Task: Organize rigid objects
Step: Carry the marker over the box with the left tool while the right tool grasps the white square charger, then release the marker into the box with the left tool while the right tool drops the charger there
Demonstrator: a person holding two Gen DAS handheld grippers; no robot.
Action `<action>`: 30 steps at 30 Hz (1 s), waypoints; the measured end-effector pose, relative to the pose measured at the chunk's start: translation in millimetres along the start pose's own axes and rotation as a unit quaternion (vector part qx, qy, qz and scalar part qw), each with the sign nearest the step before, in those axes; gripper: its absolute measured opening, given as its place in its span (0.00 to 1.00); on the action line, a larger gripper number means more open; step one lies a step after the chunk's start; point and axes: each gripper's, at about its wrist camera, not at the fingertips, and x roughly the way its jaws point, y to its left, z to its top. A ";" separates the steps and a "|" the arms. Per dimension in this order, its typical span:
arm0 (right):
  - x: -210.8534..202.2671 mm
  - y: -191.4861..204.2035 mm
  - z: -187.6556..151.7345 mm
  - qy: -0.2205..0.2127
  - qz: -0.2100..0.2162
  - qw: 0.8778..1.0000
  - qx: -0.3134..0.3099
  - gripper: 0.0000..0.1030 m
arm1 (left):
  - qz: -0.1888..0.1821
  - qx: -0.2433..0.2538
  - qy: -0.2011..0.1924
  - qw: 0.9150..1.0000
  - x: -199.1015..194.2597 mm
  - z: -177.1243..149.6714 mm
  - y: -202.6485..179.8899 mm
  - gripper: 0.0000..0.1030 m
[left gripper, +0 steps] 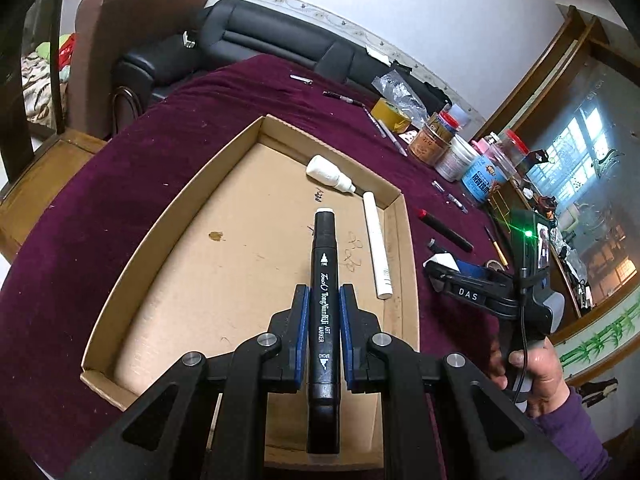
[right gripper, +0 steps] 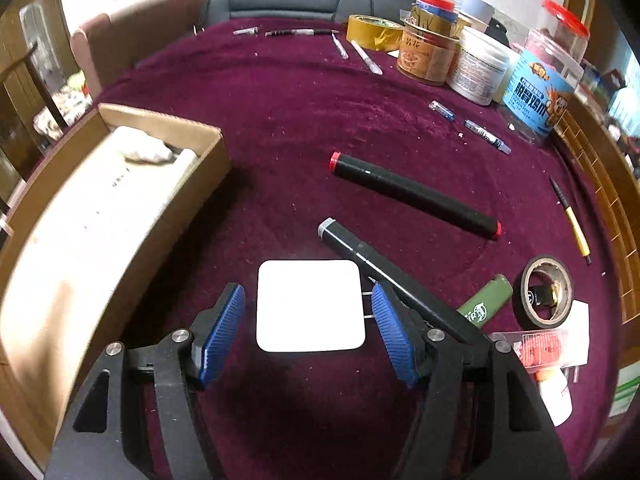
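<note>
Clamped lengthwise in the left gripper's [left gripper: 324, 316] nearly shut jaws, a black marker [left gripper: 325, 280] is held over the cardboard box [left gripper: 394, 196], release judged next, while the right gripper's [right gripper: 308, 320] wide-open jaws straddle a white square block [right gripper: 310, 306] toward 12 o'clock on the bench [right gripper: 280, 112].

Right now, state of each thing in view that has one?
Left gripper: shut on the black marker, over the box.
Right gripper: open, straddling the white block, not gripping.
White bottle: lying in the box, capped.
White tube: lying in the box.
Red marker: lying on the cloth, capped.
Grey marker: lying on the cloth.
</note>
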 end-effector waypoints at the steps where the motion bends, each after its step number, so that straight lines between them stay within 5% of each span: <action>1: -0.3 0.6 0.3 -0.003 -0.006 1.000 -0.002 0.52 | 0.000 0.001 0.003 1.000 1.5 1.2 0.1 0.11; 10: -45.8 0.6 10.0 -0.046 0.029 0.998 0.015 0.49 | 0.029 0.033 0.018 0.999 9.0 44.7 -5.7 0.11; 15: -73.6 30.8 31.6 -0.066 0.099 0.993 -0.006 0.49 | 0.049 0.036 0.057 0.997 53.3 81.1 -1.9 0.11; 24: -27.7 111.9 55.0 -0.037 0.123 0.989 -0.073 0.49 | 0.070 -0.002 0.095 0.993 118.1 109.0 26.0 0.11; 30: 3.7 126.5 63.3 -0.014 0.129 0.989 -0.073 0.49 | 0.090 -0.004 0.089 0.992 130.3 108.6 30.8 0.12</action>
